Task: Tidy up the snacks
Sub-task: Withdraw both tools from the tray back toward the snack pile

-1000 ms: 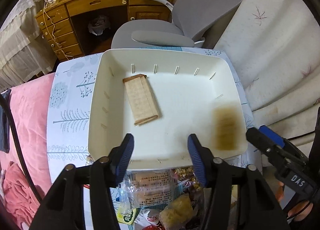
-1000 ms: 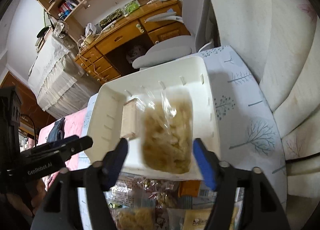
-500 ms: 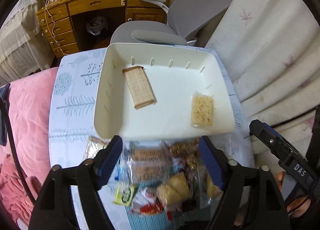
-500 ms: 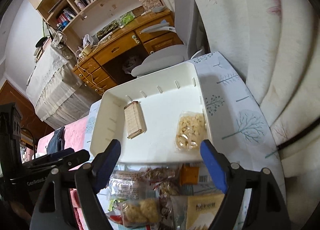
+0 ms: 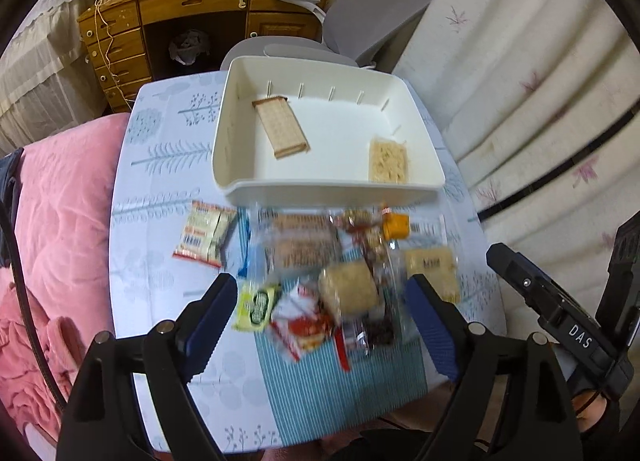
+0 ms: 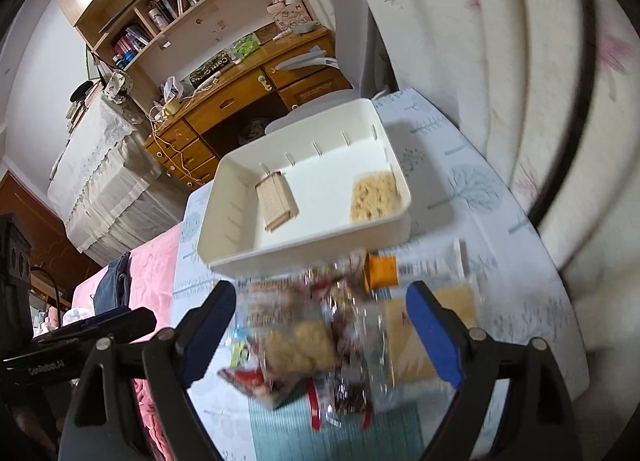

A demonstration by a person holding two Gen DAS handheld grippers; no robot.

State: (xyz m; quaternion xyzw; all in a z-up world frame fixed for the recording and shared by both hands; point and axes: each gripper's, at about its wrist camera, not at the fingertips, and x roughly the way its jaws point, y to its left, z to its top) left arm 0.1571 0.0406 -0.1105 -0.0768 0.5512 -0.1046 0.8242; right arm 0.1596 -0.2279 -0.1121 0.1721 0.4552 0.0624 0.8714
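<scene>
A white bin [image 5: 332,185] [image 6: 304,245] stands on the table. It holds a brown cracker pack [image 5: 280,127] [image 6: 276,201] at its left and a clear pack of pale snacks [image 5: 388,161] [image 6: 374,197] at its right. A pile of wrapped snacks [image 5: 328,273] [image 6: 320,337] lies in front of the bin. My left gripper [image 5: 320,321] is open and empty above the pile. My right gripper [image 6: 320,333] is open and empty above the same pile; its body shows at the right of the left wrist view [image 5: 560,325].
A pale tree-print cloth [image 5: 168,221] covers the table. A pink quilt [image 5: 60,221] lies to the left. A grey chair [image 5: 360,21] and a wooden desk [image 5: 200,13] stand behind the bin. A white curtain [image 6: 500,61] hangs at the right.
The clear snack pack dropped from my right gripper into the bin's right side. Both grippers then drew back from the bin and now hover open over the snack pile.
</scene>
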